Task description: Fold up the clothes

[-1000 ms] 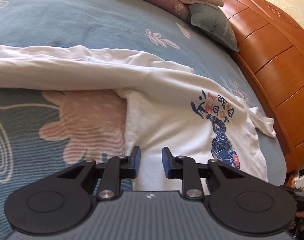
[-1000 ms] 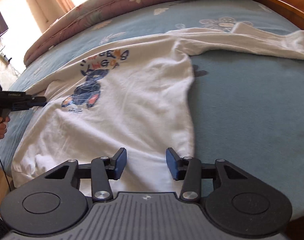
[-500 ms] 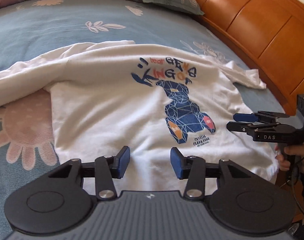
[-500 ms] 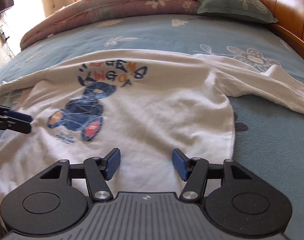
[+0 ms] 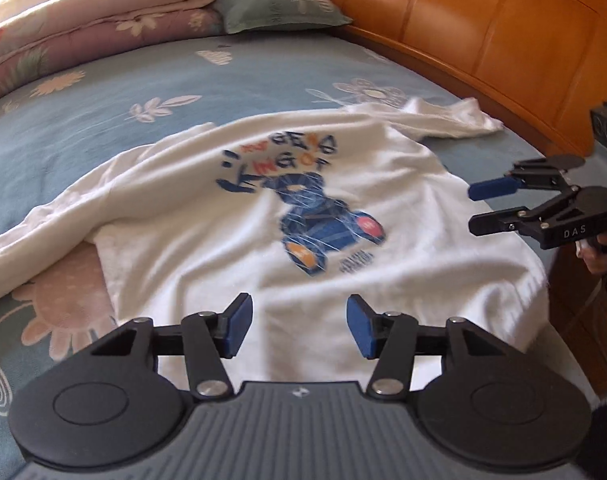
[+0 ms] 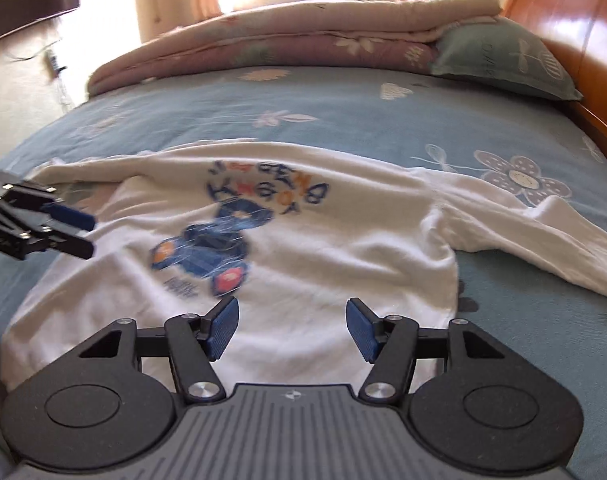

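Observation:
A white long-sleeved shirt (image 5: 207,236) with a blue bear print lies flat, face up, on the blue flowered bed; it also shows in the right wrist view (image 6: 327,264). Its sleeves spread out to the left (image 5: 27,248) and right (image 6: 543,236). My left gripper (image 5: 299,326) is open and empty above the shirt's hem. My right gripper (image 6: 291,328) is open and empty above the hem too. Each gripper shows in the other's view, the right one (image 5: 477,208) over the shirt's right edge, the left one (image 6: 87,234) over its left edge.
The blue bedsheet (image 5: 103,128) surrounds the shirt. A folded pink quilt (image 6: 287,44) and a green pillow (image 6: 499,60) lie at the far side. An orange wooden headboard (image 5: 503,40) runs along the right. The near bed edge is just below the hem.
Both grippers have opened wider and swung to face the shirt straight on. The left view has turned from the left sleeve to the shirt's middle. The shirt has not moved.

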